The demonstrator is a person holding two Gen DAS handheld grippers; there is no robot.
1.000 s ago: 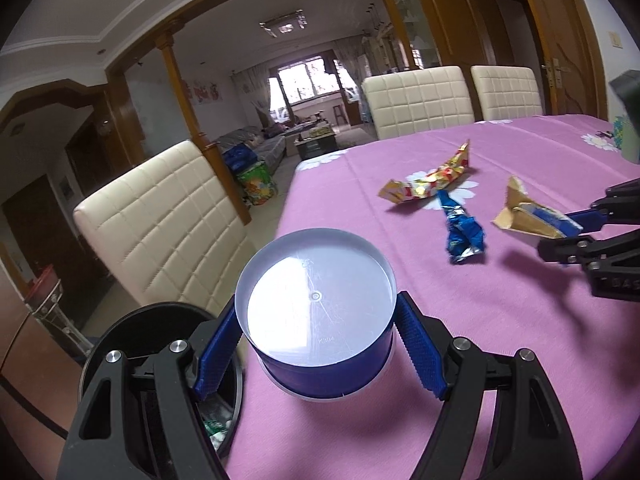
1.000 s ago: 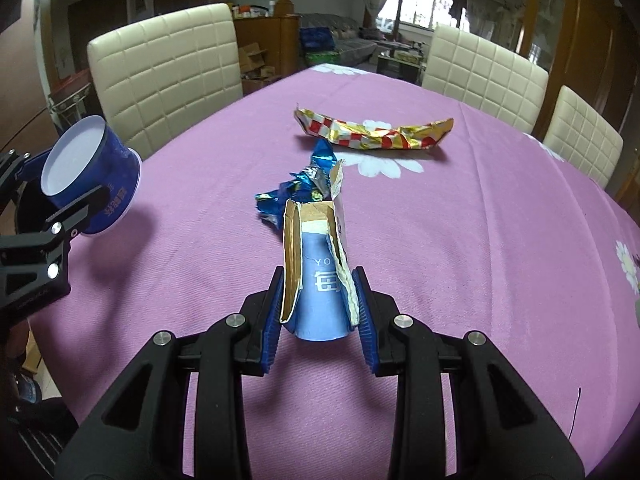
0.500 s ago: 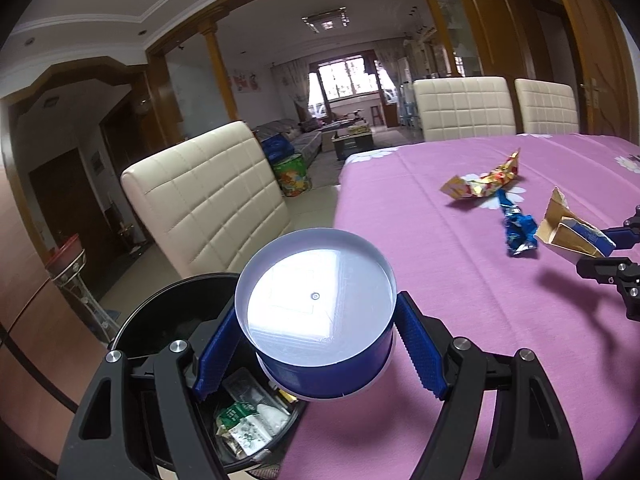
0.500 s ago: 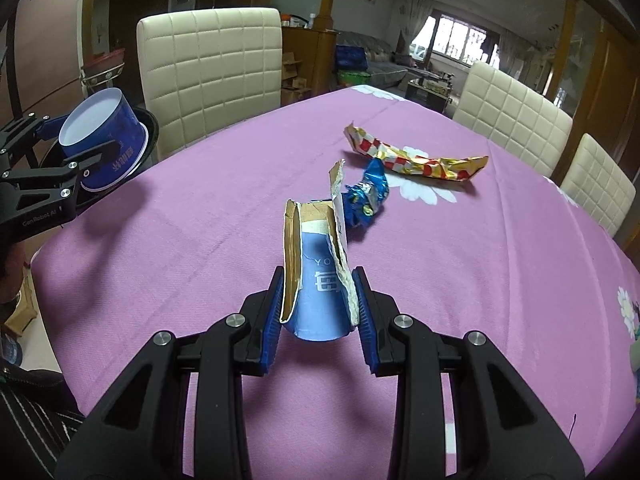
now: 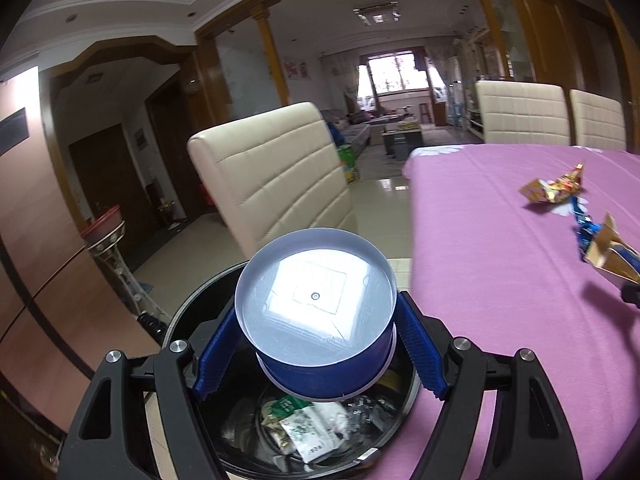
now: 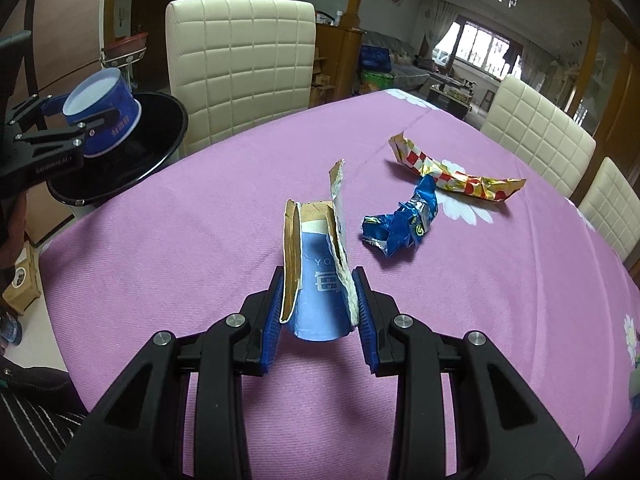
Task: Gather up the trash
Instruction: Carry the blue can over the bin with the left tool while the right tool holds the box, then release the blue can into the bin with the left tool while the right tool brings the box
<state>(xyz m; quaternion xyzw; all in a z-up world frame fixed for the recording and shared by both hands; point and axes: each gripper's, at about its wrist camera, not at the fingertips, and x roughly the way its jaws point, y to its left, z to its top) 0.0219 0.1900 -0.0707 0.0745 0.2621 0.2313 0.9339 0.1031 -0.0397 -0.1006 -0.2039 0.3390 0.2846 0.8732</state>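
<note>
My left gripper (image 5: 318, 350) is shut on a blue paper cup (image 5: 316, 312), bottom side facing the camera, held over the mouth of a black trash bin (image 5: 192, 308) with litter inside. From the right wrist view the same cup (image 6: 102, 110) hangs above the bin (image 6: 160, 136) at the table's left corner. My right gripper (image 6: 318, 312) is shut on a torn blue and brown carton (image 6: 316, 264) just above the purple tablecloth. A crumpled blue wrapper (image 6: 404, 220) and a red and gold wrapper (image 6: 452, 172) lie beyond it on the table.
The purple-clothed table (image 6: 200, 220) fills the right wrist view. Cream padded chairs (image 6: 240, 64) stand around it, one right behind the bin (image 5: 272, 176). A plant stand (image 5: 108, 232) stands left of the bin. A person's striped sleeve (image 6: 24, 420) shows at lower left.
My left gripper has carried the cup leftward off the table edge until it is over the bin. My right gripper with the carton has drifted left, nearer the bin side.
</note>
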